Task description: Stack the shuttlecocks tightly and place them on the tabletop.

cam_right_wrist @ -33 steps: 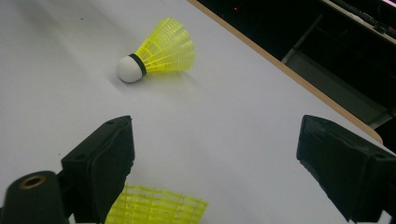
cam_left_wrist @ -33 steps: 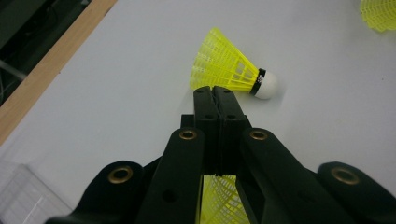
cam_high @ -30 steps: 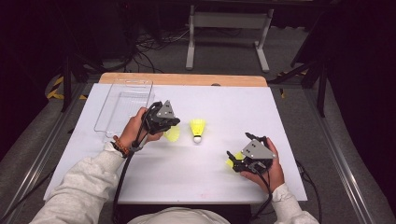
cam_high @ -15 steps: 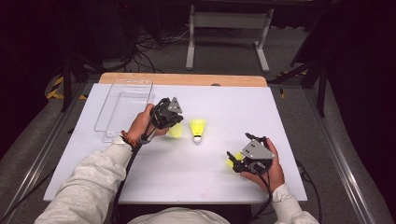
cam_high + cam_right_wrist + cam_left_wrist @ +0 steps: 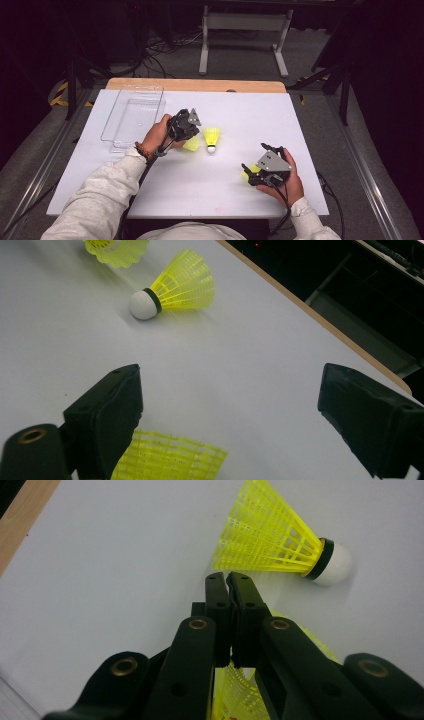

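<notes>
Three yellow shuttlecocks with white corks are on a white table [image 5: 300, 125]. My left gripper [image 5: 189, 136] [image 5: 230, 580] is shut on the mesh skirt of one shuttlecock [image 5: 192, 145] [image 5: 235, 695], which hangs under the jaws just above the table. A second shuttlecock [image 5: 211, 137] [image 5: 272, 537] lies on its side right beside it, cork toward the person. My right gripper [image 5: 255, 158] [image 5: 230, 380] rests near the front right, open wide. The third shuttlecock [image 5: 248, 173] [image 5: 170, 457] lies by its left jaw, untouched by the pads.
A clear plastic tray [image 5: 132, 116] sits at the table's back left. A wooden strip [image 5: 200, 85] runs along the far edge. Dark floor, cables and a metal stand [image 5: 240, 30] lie beyond the table.
My left gripper has moved a little to the right and lower, carrying its shuttlecock closer to the one lying on the table. The right gripper has stayed where it was.
</notes>
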The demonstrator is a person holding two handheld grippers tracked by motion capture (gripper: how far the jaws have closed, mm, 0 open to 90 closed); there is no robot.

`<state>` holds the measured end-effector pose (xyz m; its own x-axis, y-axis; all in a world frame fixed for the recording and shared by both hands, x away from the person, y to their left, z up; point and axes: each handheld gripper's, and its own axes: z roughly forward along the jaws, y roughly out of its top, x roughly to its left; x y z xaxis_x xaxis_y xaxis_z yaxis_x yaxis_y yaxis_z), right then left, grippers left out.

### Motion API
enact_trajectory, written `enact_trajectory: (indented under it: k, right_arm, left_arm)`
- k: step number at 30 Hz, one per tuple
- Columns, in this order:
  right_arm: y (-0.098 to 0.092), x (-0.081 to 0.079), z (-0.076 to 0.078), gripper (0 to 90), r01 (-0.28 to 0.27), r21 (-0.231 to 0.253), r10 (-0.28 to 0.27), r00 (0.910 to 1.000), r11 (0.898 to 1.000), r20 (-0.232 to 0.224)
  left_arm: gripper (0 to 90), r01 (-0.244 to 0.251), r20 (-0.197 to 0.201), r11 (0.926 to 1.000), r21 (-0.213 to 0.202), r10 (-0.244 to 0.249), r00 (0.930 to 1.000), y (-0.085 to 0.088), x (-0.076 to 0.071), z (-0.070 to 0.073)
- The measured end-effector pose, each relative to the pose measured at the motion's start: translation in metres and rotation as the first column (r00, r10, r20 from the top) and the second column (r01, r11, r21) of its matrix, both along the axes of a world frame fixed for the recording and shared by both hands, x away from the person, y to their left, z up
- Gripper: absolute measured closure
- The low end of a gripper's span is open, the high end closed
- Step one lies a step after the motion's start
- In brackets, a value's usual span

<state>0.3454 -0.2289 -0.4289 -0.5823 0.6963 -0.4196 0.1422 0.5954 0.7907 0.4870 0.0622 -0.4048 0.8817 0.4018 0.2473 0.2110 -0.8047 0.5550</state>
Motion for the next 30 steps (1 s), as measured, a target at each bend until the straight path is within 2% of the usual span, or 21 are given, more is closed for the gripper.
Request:
enact_trajectory:
  k: [6, 9, 12, 15, 17, 22, 24, 30]
  right_arm:
    - [0.0009, -0.0011, 0.0009, 11.4, 0.000, -0.006, 0.000, 0.9999, 1.000, 0.012]
    - [0.0018, -0.0013, 0.0008, 11.5, -0.005, -0.007, 0.005, 0.9999, 1.000, 0.013]
    - [0.0022, -0.0016, 0.0008, 11.3, -0.009, -0.007, 0.009, 0.9999, 1.000, 0.013]
    - [0.0017, -0.0017, 0.0008, 11.3, -0.010, -0.002, 0.010, 0.9999, 1.000, 0.010]
    - [0.0015, -0.0015, 0.0007, 11.3, -0.012, -0.003, 0.012, 0.9999, 1.000, 0.008]
    - [0.0013, -0.0022, 0.0009, 11.3, -0.021, -0.004, 0.021, 0.9998, 1.000, 0.007]
    - [0.0012, -0.0022, 0.0008, 11.2, -0.023, -0.007, 0.023, 0.9997, 1.000, 0.006]
    - [0.0022, -0.0025, 0.0004, 11.0, -0.024, -0.013, 0.024, 0.9997, 1.000, 0.001]
  left_arm:
    - [82.7, -0.006, -0.008, 0.9999, -0.010, 0.006, 0.9999, -0.0007, 0.0001, -0.0018]
    - [81.8, -0.007, 0.001, 0.9999, -0.008, 0.007, 1.0000, -0.0013, 0.0005, -0.0018]
    - [76.5, -0.020, 0.008, 0.9997, -0.017, 0.020, 0.9998, -0.0022, 0.0008, -0.0021]
    - [74.7, -0.007, -0.008, 0.9996, -0.028, 0.006, 0.9999, -0.0030, 0.0005, -0.0024]
    - [75.3, 0.009, -0.013, 0.9998, -0.015, -0.009, 0.9999, -0.0040, 0.0000, -0.0027]
    - [78.4, 0.029, -0.034, 0.9992, -0.026, -0.030, 0.9990, -0.0047, -0.0019, -0.0027]
    - [78.4, 0.023, -0.021, 0.9994, -0.024, -0.024, 0.9995, -0.0042, -0.0036, -0.0029]
    - [77.4, 0.028, -0.030, 0.9990, -0.034, -0.029, 0.9991, -0.0022, -0.0052, -0.0034]
